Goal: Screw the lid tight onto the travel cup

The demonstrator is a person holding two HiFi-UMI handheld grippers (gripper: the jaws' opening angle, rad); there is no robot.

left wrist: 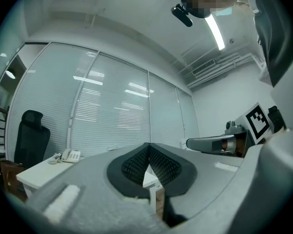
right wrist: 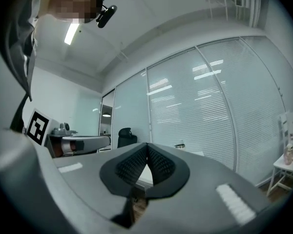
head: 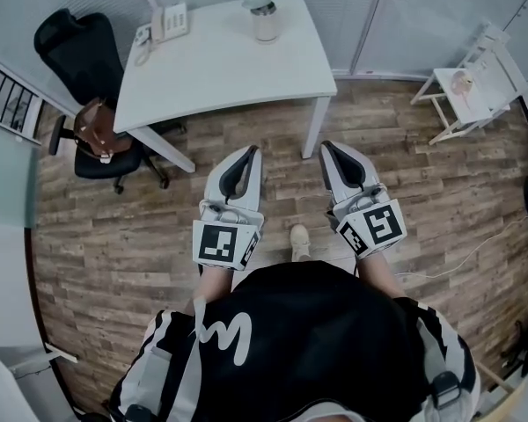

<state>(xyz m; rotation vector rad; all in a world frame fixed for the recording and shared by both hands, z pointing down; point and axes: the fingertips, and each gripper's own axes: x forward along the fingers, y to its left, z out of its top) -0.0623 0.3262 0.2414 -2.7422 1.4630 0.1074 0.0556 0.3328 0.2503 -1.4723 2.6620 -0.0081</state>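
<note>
Left claw (head: 252, 155) and right claw (head: 330, 150), mid-frame, are pinched together on nothing, well apart from the travel cup (head: 265, 22) at top centre, near the far edge of the white surface (head: 220, 69). Reaching in without spreading first would likely knock the tall cup over or off that edge.

The travel cup (head: 264, 18) stands at the far edge of the desk (head: 220, 73), too small to tell whether its lid is seated or crooked. In the right gripper view the cup (right wrist: 180, 145) is only a speck beyond the right claw (right wrist: 147, 146). In the left gripper view the left claw (left wrist: 149, 147) hides the desk's right part. From the head view, the hands lie hidden under the marker cubes (head: 222, 243). A pinkish thing (head: 463, 81) on the far-right white stand (head: 488, 104) is unidentifiable.
</note>
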